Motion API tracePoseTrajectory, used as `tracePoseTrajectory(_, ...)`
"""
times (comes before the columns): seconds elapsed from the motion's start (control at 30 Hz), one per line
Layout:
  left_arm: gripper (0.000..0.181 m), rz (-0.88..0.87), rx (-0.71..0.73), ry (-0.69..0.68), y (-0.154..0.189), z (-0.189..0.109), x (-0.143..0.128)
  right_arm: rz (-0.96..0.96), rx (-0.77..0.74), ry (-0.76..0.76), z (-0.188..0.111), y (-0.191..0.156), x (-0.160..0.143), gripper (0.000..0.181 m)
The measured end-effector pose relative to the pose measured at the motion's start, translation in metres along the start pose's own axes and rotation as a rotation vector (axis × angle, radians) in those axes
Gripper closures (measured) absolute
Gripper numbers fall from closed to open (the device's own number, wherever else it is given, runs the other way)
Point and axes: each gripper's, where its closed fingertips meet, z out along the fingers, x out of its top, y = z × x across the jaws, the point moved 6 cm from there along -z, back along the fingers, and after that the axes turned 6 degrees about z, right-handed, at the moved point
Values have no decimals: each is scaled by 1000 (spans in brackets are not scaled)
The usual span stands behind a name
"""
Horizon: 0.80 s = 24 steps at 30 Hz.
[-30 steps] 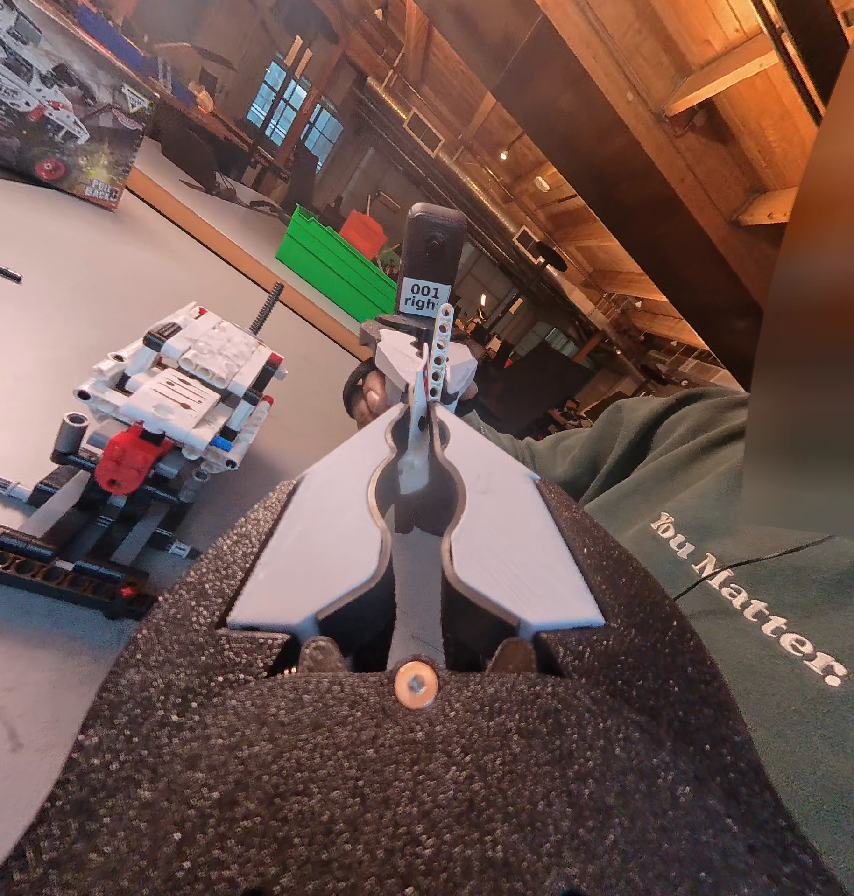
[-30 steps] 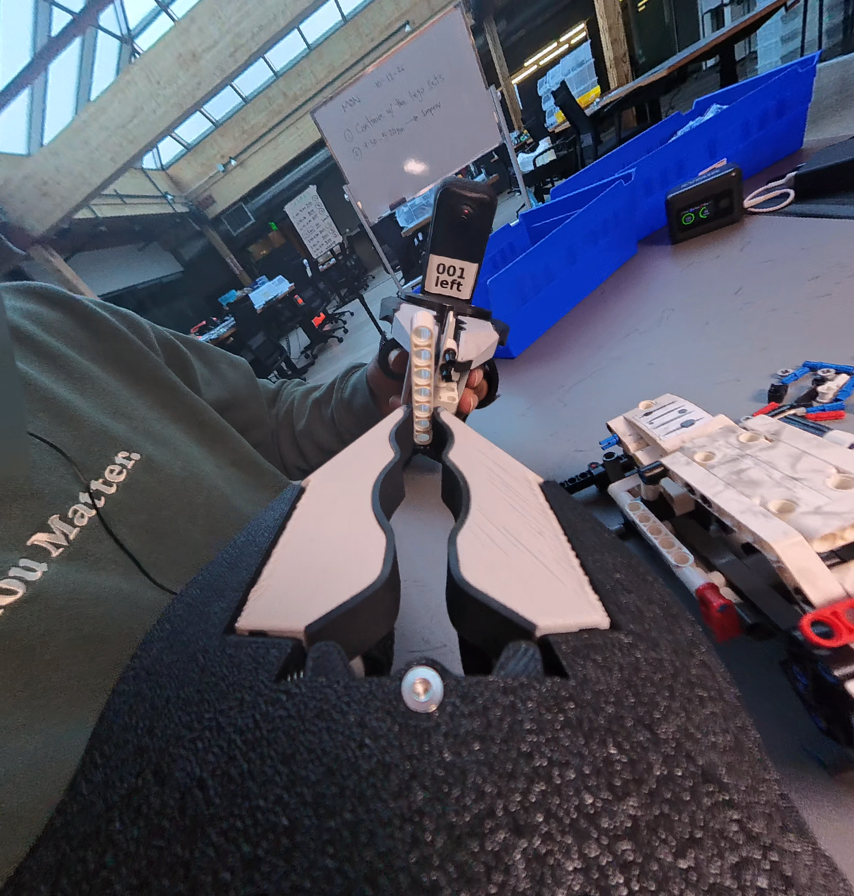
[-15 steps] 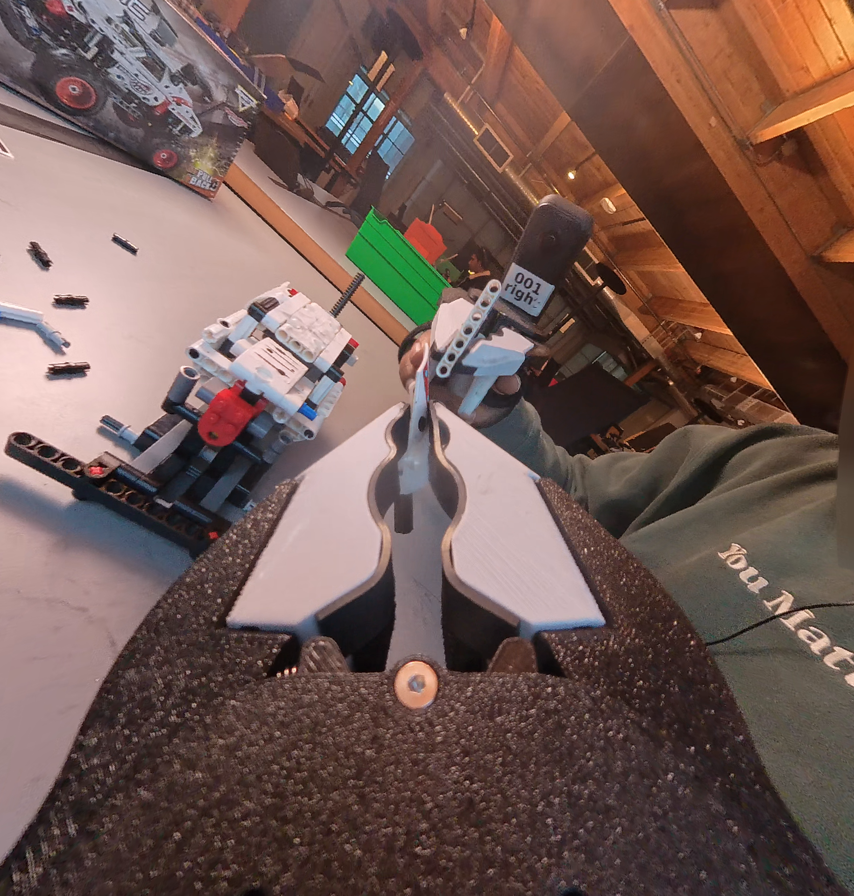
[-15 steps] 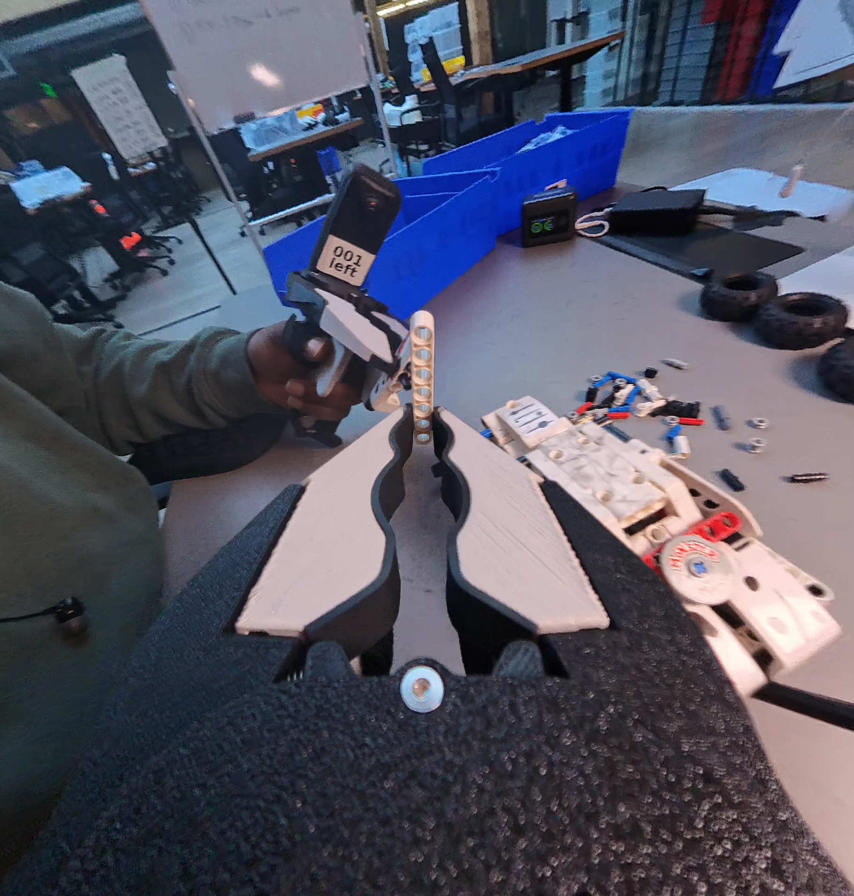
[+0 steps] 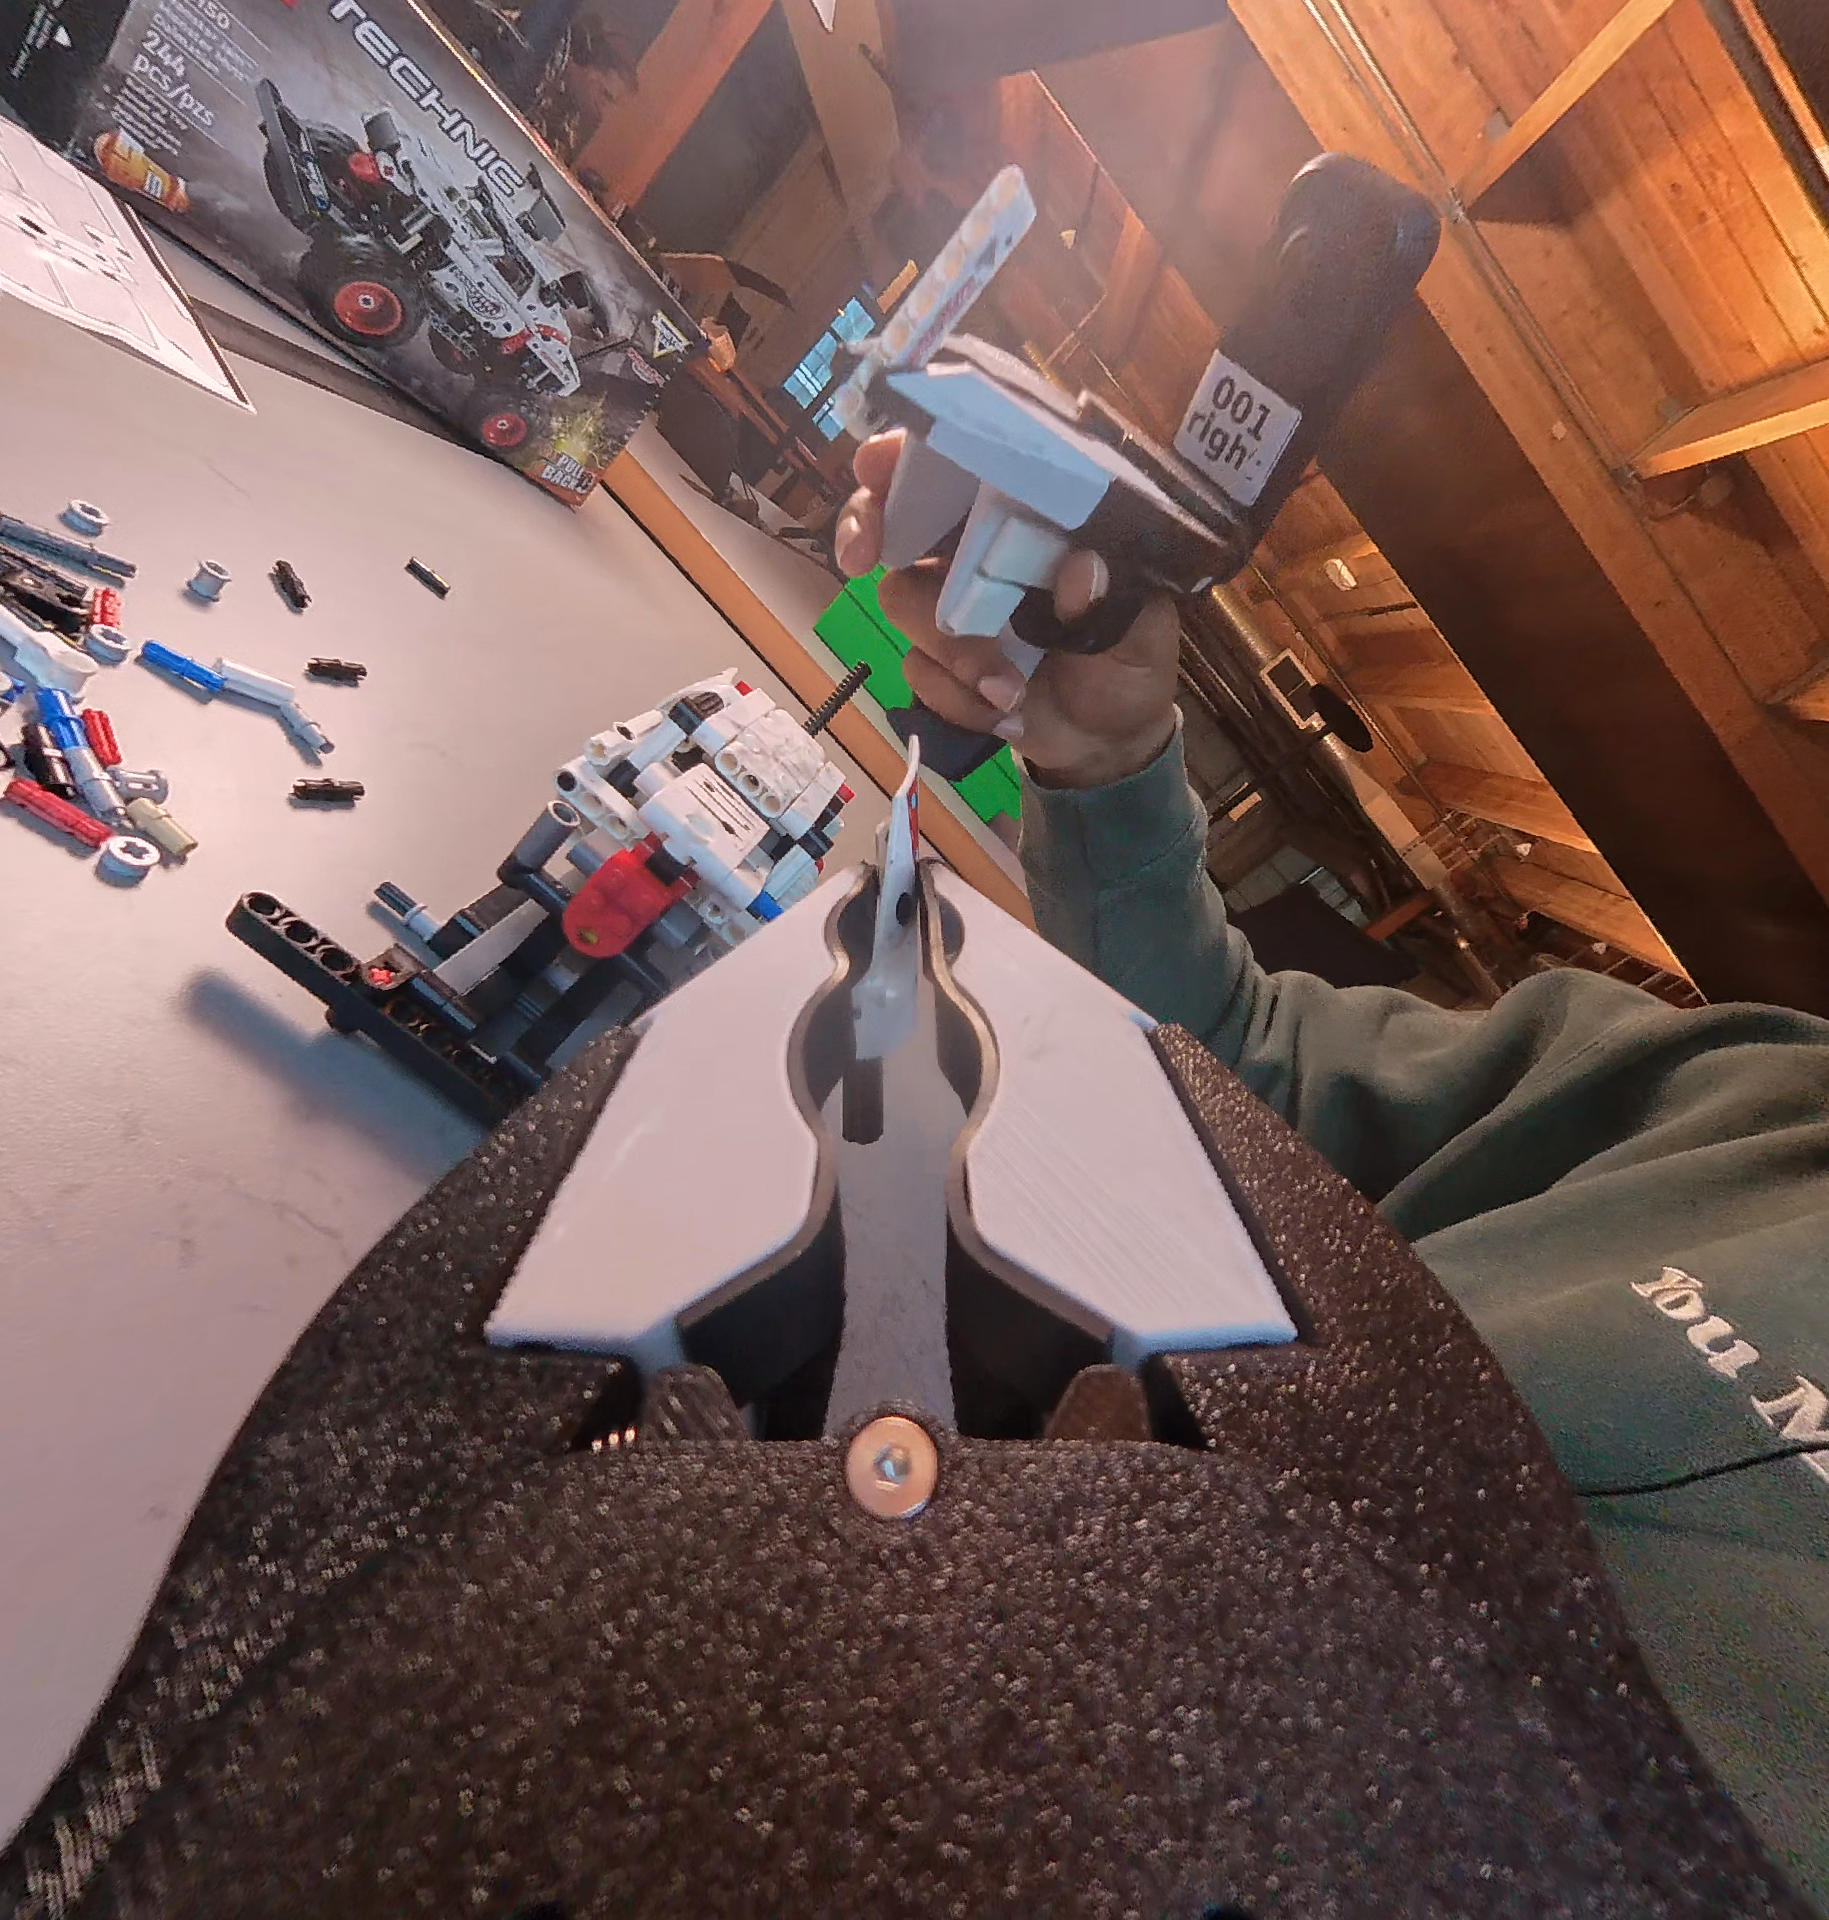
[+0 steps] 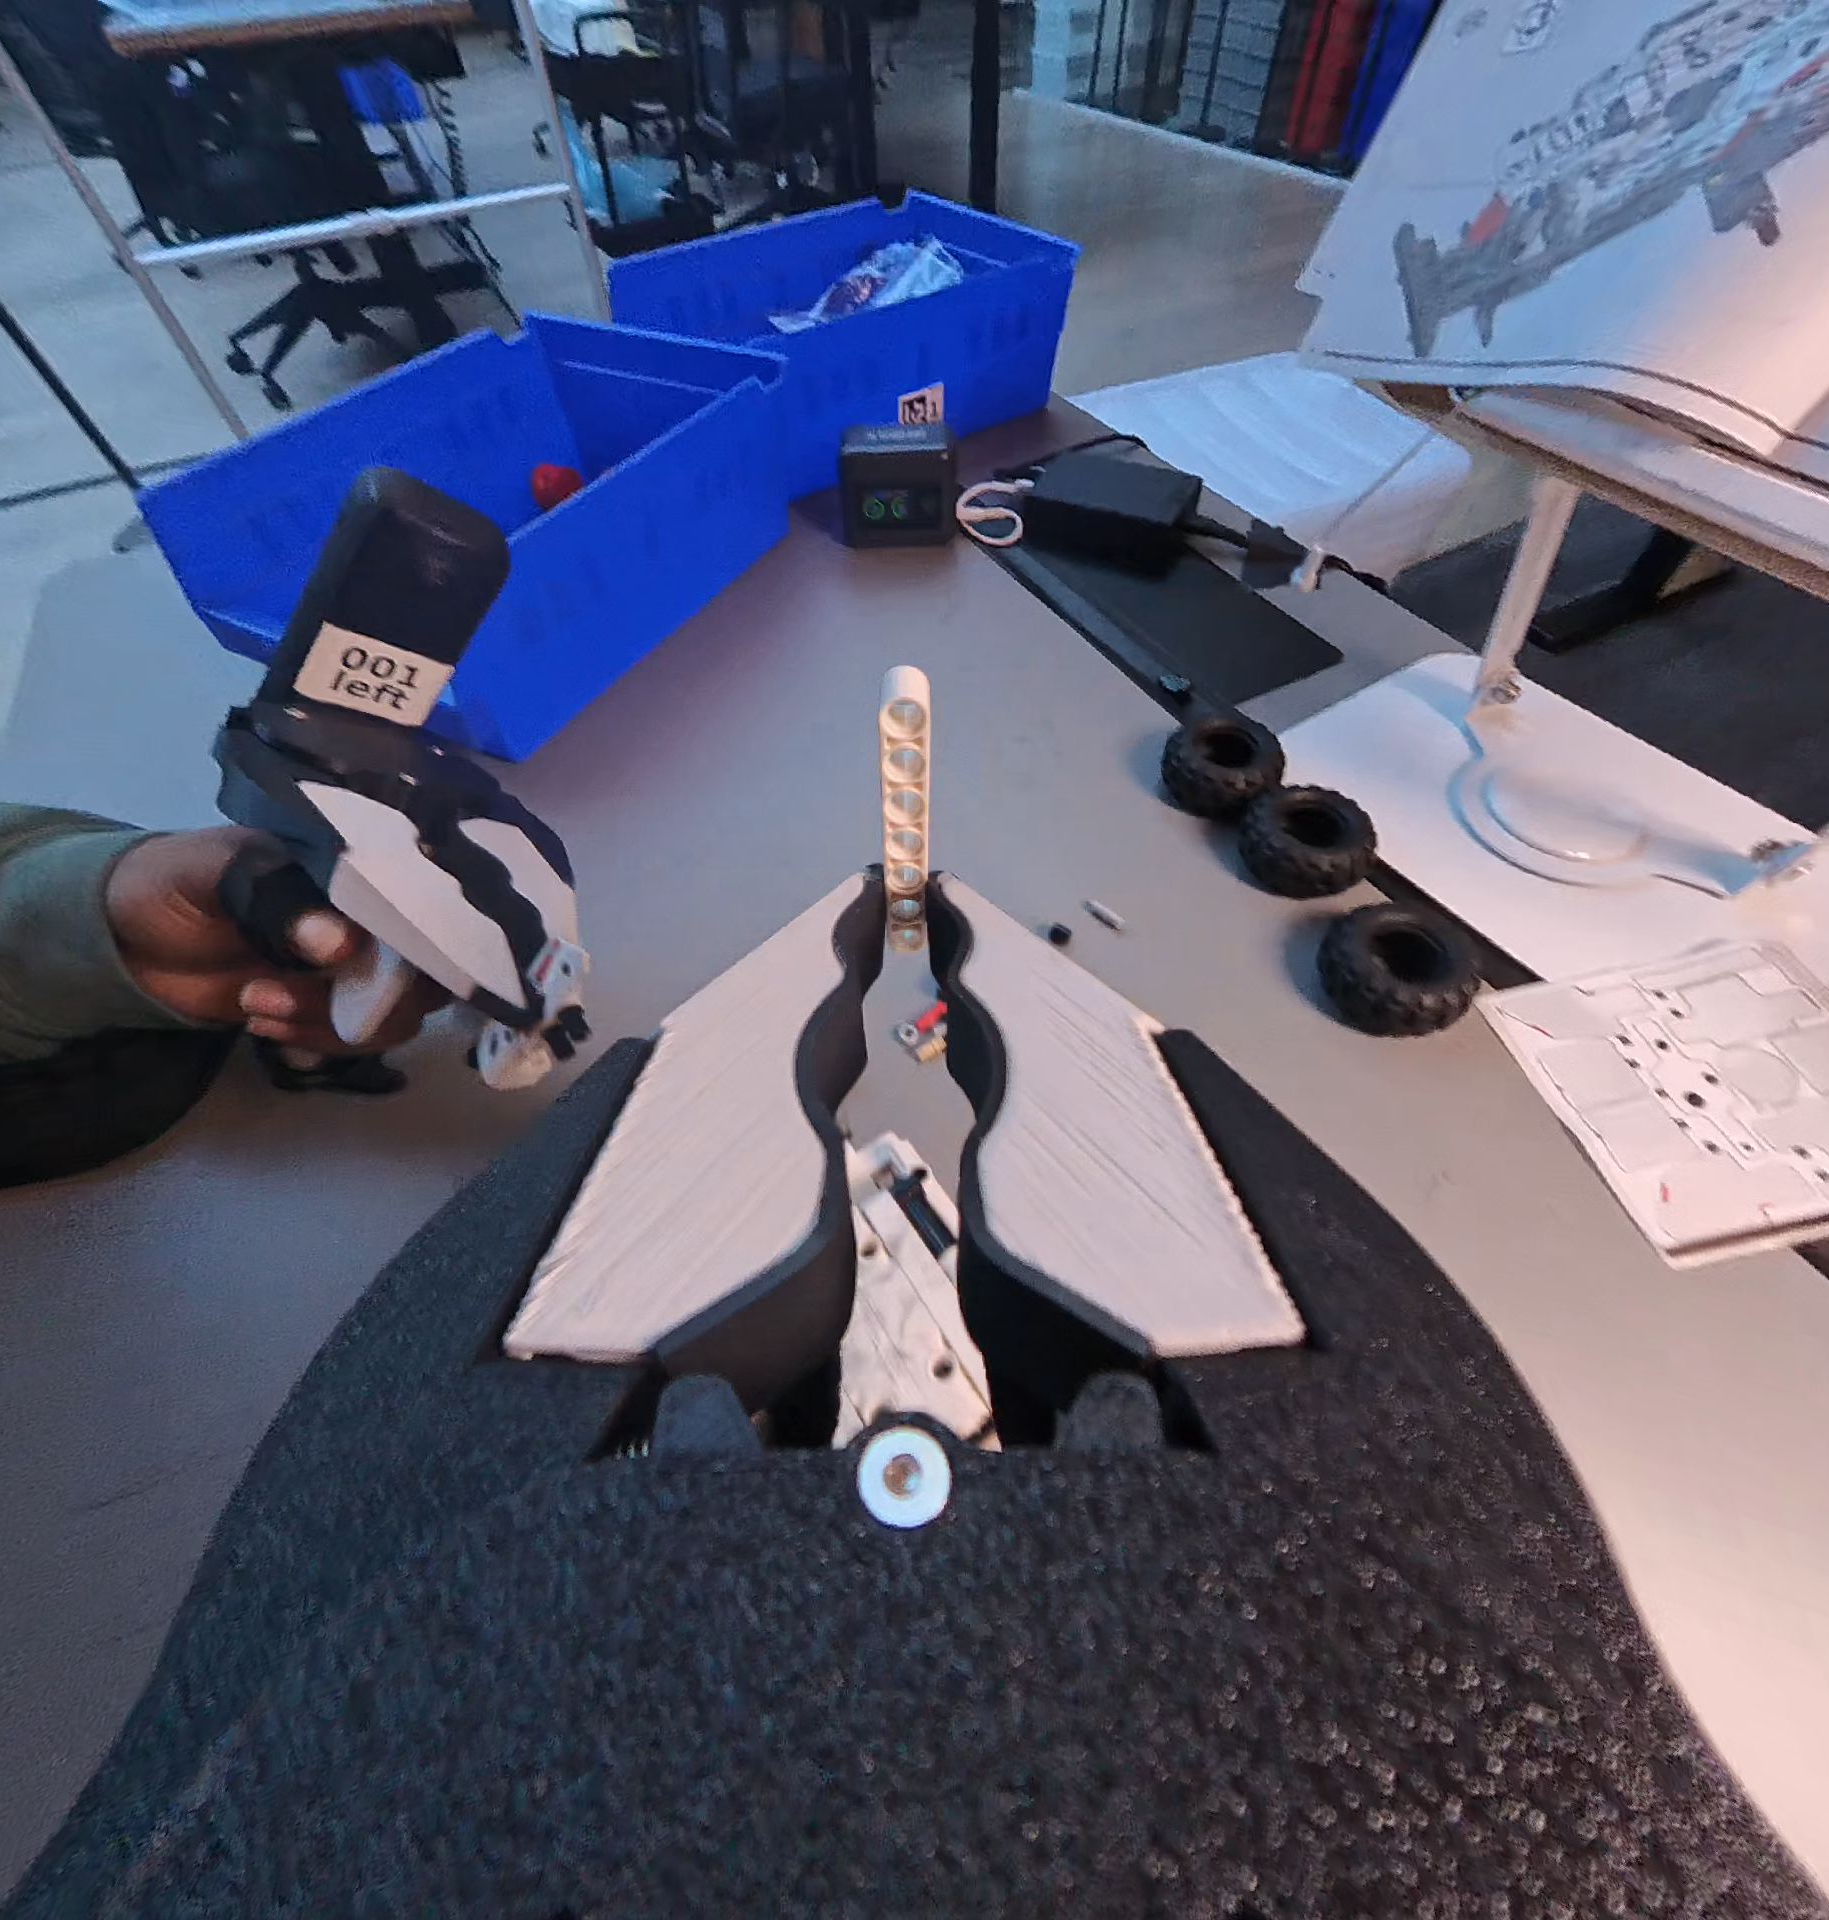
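Above one grey table [image 6: 744,790], two hand-held grippers (three tyres [image 6: 1305,840] nearby) each clamp one piece: left hand-held gripper [image 5: 897,883] a white panel [image 5: 894,914], right hand-held gripper [image 6: 902,894] a white beam [image 6: 904,790].

Three black tyres [image 6: 1305,840], two blue bins [image 6: 494,499], two grippers [image 6: 905,894], one white beam [image 6: 904,790]

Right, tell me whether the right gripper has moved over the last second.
Yes. In the left wrist view, the right gripper, shut on the white beam, has swung up and away from the left gripper, now standing above the green bin.

Both tongs are raised off the table, left tongs [image 5: 902,883] and right tongs [image 6: 905,883] each clamped tight.
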Motion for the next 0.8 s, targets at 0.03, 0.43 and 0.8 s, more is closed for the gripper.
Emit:
tracePoseTrajectory(0.03,174,-6,23,-10,-2,0,-1,5,33,22,6,-4,5,175)
tracePoseTrajectory(0.43,133,473,237,-142,17,2,9,-111,144,6,34,-52,5,175)
tracePoseTrajectory(0.8,173,800,248,1,68,-25,51,-172,345,-71,40,-110,-12,172)
